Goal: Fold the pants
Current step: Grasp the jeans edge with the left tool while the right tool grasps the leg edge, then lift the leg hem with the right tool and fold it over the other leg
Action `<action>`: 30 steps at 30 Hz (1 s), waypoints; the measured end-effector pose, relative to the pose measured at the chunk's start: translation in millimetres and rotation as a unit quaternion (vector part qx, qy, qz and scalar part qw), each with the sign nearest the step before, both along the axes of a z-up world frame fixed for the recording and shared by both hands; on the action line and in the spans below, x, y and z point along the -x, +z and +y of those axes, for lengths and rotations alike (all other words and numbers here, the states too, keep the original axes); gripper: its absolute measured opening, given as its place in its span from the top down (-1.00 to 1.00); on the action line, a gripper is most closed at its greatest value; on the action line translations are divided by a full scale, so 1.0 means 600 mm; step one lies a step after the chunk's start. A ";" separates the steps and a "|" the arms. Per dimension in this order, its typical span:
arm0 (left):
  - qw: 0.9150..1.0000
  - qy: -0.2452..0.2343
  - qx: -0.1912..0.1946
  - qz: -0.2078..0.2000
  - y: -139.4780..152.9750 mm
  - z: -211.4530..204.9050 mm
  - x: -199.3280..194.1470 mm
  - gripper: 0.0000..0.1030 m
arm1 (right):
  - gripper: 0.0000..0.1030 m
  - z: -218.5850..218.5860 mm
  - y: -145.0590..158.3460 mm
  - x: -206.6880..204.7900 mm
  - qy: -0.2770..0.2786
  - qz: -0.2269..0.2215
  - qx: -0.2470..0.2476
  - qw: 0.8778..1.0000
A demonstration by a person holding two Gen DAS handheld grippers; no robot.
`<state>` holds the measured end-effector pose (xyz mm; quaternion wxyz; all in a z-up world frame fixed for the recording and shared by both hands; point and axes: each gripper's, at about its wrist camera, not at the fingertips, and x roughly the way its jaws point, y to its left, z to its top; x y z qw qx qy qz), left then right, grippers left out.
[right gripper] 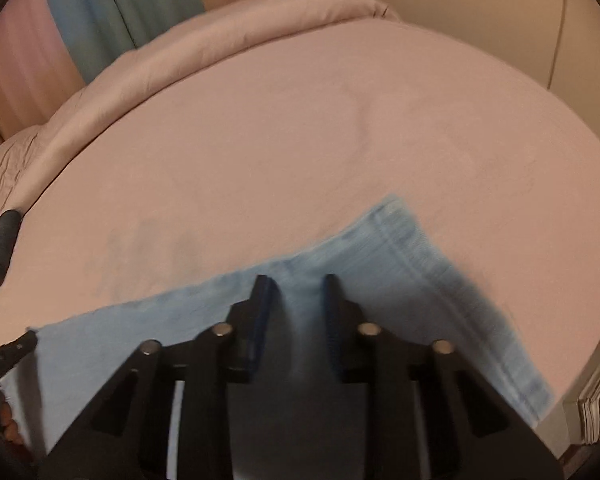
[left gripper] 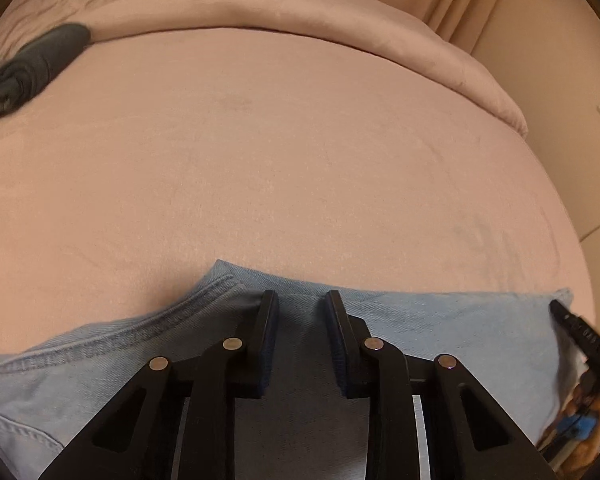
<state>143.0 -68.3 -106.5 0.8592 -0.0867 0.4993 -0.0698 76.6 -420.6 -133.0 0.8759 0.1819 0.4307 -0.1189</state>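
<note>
Pants (left gripper: 440, 320) (light denim) lie flat at 6 o'clock on the bed (left gripper: 280, 152), hems at both ends, so partly folded; more folds left. Left gripper (left gripper: 302, 300) and right gripper (right gripper: 294, 284) jaws part-open over denim, can't tell if pinching. Dark bundle (left gripper: 32, 68) at 10 o'clock

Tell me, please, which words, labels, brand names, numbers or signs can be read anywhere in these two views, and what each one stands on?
None can be read.
The other gripper's finger at the right edge of the left wrist view bears pale marks, too small and blurred to read.
The light blue jeans, the pink bed cover and the stack of papers show no legible text.
</note>
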 end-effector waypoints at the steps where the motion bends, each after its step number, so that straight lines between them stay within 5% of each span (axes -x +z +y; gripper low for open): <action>1: 1.000 -0.003 -0.012 -0.004 0.000 -0.006 0.002 0.45 | 0.65 -0.005 0.002 0.003 -0.002 -0.004 -0.008 1.000; 7: 1.000 0.008 0.004 -0.004 -0.006 0.002 -0.009 0.46 | 1.00 -0.013 -0.004 0.018 -0.006 -0.009 -0.003 1.000; 12: 1.000 0.009 0.028 0.000 0.011 0.018 0.017 0.46 | 1.00 -0.022 -0.003 0.031 -0.015 -0.027 -0.027 0.999; 14: 0.999 -0.005 0.049 0.001 0.023 0.014 0.032 0.46 | 0.89 -0.023 0.003 0.037 -0.017 -0.031 -0.033 0.999; 19: 0.995 -0.066 0.081 0.001 0.049 -0.023 0.077 0.46 | 0.12 -0.025 0.032 0.079 -0.035 -0.060 -0.060 0.996; 25: 0.984 -0.147 0.094 0.017 0.047 -0.089 0.141 0.44 | 0.02 -0.022 0.069 0.141 -0.066 -0.060 0.006 0.996; 30: 0.984 -0.170 0.047 0.024 0.030 -0.123 0.169 0.09 | -0.23 -0.028 0.070 0.191 -0.095 -0.058 0.017 0.994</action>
